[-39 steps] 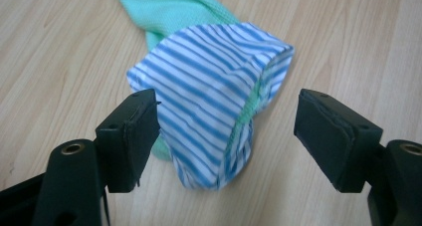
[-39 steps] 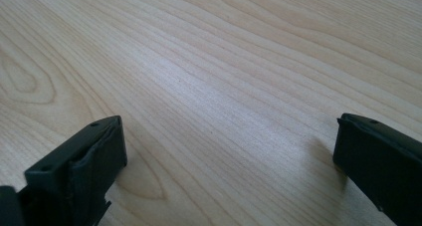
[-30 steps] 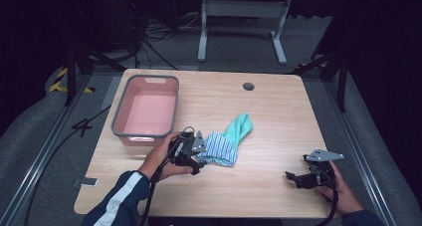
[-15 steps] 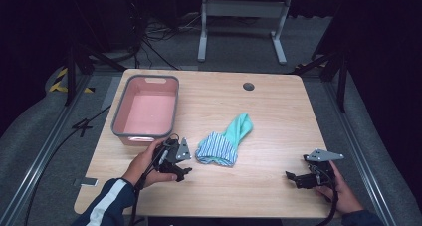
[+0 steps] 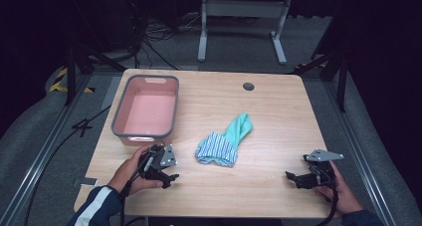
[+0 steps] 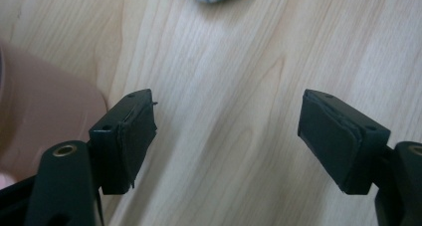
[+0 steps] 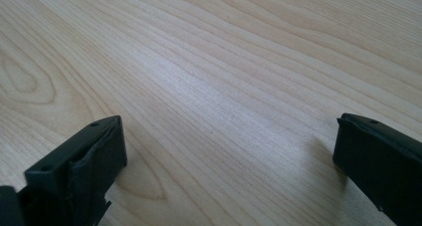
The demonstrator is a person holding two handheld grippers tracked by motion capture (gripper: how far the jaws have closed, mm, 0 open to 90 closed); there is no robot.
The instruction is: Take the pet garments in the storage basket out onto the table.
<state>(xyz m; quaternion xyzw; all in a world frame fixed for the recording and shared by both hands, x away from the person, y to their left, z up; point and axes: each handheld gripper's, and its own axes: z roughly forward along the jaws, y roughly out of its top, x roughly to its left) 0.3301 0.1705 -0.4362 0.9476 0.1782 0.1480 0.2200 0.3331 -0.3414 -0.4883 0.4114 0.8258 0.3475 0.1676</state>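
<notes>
Resting low near the front edge of the wooden surface (image 5: 278, 106), the left tool (image 5: 168, 177) has its jaws spread wide with nothing between them, just in front of the pink tub (image 5: 147, 111). A striped and teal cloth (image 5: 223, 144) lies bunched just to its right. Well apart at the front right, the right tool (image 5: 294, 178) is likewise spread and empty.

Wooden table (image 5: 278, 111), pink basin (image 5: 147, 111) w/ grey rim at left edge, toward far-left corner. Striped/teal cloth (image 5: 223, 144) bunched mid-table, nearer front edge. Left gripper (image 5: 166, 175) near front-left corner, just below basin, apart from cloth. Right gripper (image 5: 296, 177) near front-right corner, well apart from cloth. Dark grommet hole (image 5: 248, 86) near far edge.
</notes>
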